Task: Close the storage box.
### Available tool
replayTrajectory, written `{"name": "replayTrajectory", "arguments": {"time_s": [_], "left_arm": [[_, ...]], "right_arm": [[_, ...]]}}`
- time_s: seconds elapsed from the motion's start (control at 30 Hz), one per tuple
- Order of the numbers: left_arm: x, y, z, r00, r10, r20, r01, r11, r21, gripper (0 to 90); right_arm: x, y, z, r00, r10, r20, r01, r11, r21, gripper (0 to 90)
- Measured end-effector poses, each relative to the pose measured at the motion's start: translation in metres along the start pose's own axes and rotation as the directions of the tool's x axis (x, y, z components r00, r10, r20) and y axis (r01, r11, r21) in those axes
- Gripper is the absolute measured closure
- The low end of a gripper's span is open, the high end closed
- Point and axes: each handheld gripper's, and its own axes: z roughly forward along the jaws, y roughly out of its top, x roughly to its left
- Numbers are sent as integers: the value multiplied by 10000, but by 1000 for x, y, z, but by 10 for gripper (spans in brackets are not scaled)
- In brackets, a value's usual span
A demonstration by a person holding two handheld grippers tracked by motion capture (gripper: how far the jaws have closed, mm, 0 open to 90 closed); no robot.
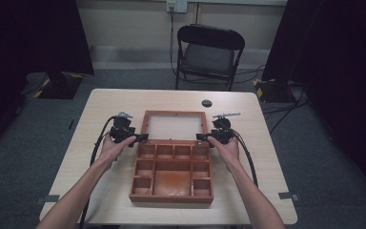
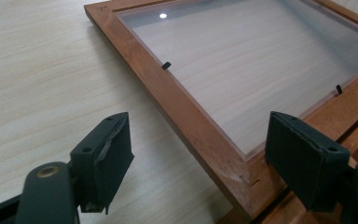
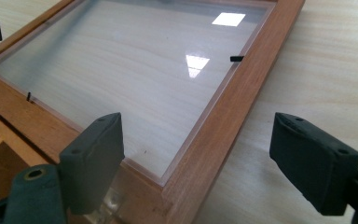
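Wooden lid (image 1: 175,125) lies flat behind the box (image 1: 172,173); left tongs (image 1: 142,138) and right tongs (image 1: 202,137) are spread, astride its corners. Uneven pinching may twist the hinges.

The wooden box (image 1: 172,177) was reddish brown, its floor patchy orange. Its lid (image 1: 174,126), at twelve o'clock from the compartments, had the same reddish-brown frame around a clear pane. The counter (image 1: 262,157) was pale beige with fine wood grain. Both grippers, left (image 1: 143,138) and right (image 1: 201,137), were black with black jaws.
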Motion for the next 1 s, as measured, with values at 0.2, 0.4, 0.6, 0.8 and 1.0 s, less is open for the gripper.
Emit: {"name": "replayTrajectory", "arguments": {"time_s": [0.2, 0.4, 0.6, 0.8, 1.0], "left_arm": [[2, 1, 6, 9988, -482, 63, 481, 9988, 112, 220], [-6, 3, 11, 9989, -454, 66, 453, 9989, 85, 205], [-8, 5, 16, 9985, -530, 139, 528, 9985, 159, 182], [-3, 3, 19, 9953, -900, 353, 893, 9958, 209, 153], [-2, 2, 19, 9939, -1001, 461, 991, 9948, 228, 152]], "right_arm": [[3, -1, 7, 9999, 163, -54, -162, 9998, 111, 139], [2, -1, 15, 9967, 621, -517, -616, 9980, 120, 120], [2, -1, 21, 9911, 1116, -730, -1103, 9937, 217, 97], [-2, -3, 25, 9810, 1550, -1163, -1522, 9878, 326, 97], [3, -2, 26, 9794, 1609, -1223, -1560, 9865, 490, 98]]}}
